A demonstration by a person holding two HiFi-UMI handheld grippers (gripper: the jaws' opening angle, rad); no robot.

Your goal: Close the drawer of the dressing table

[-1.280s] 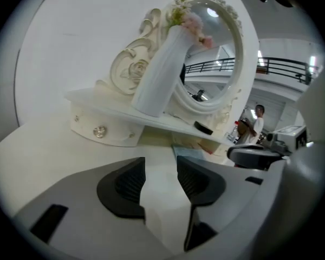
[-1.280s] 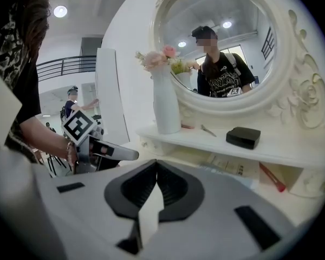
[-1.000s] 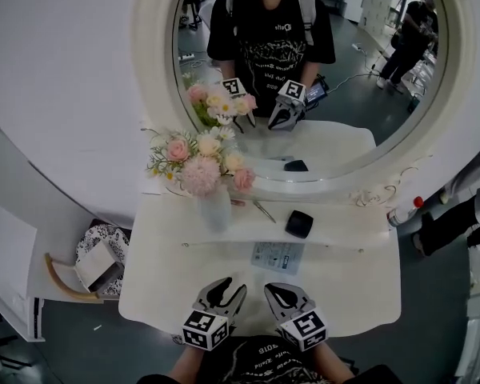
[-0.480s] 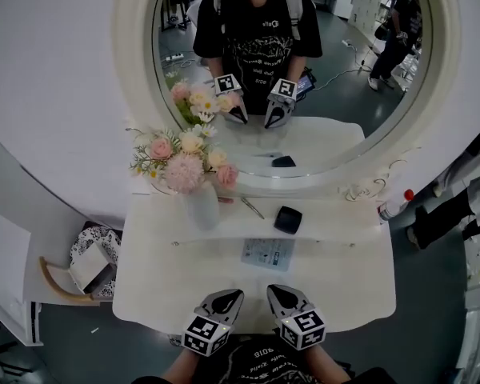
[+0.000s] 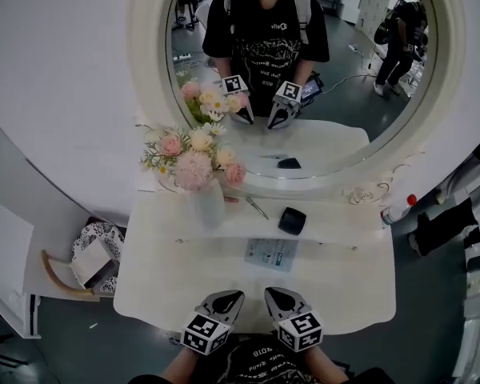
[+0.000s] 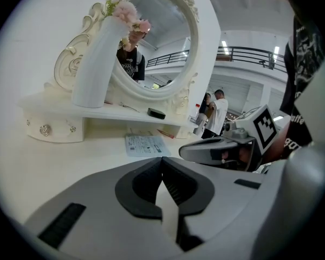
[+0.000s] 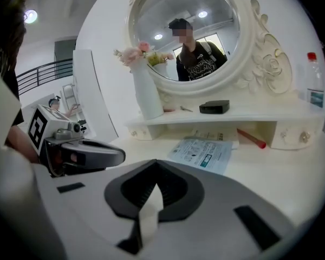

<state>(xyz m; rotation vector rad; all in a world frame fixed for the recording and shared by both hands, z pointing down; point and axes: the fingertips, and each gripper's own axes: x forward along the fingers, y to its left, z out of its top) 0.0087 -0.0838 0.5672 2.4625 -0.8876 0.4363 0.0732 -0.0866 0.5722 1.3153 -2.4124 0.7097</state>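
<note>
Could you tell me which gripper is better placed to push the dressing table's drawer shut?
Right, slightly. The left gripper and right gripper are both shut, side by side at the tabletop's near edge; the right sits nearer its middle. No drawer front shows, so it's close.

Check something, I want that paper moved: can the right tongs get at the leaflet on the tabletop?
Probably yes. The leaflet lies flat on bare tabletop ahead of the right tongs, nothing between them; the shut tongs must open first.
</note>
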